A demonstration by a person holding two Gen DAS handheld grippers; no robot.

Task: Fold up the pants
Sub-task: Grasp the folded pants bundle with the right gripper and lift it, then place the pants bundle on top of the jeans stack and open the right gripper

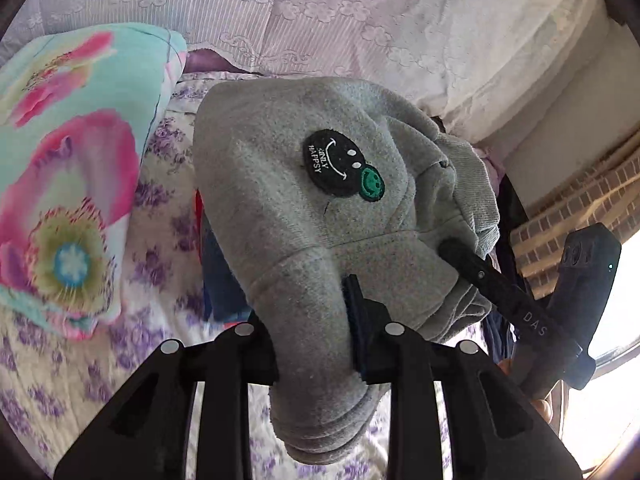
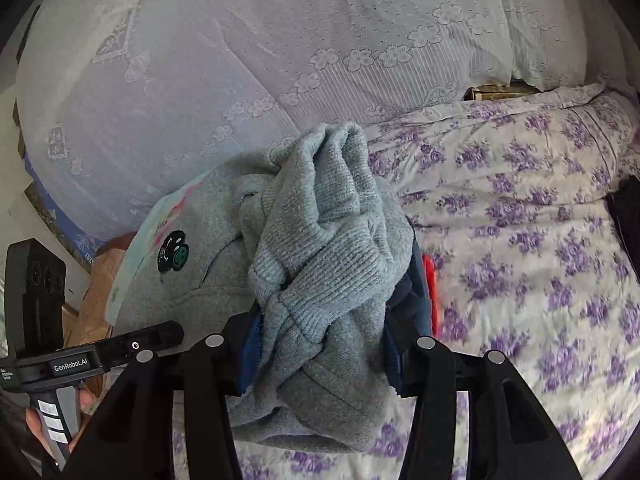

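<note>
left hand-held gripper: clamped (on cloth) | right hand-held gripper: clamped likewise
</note>
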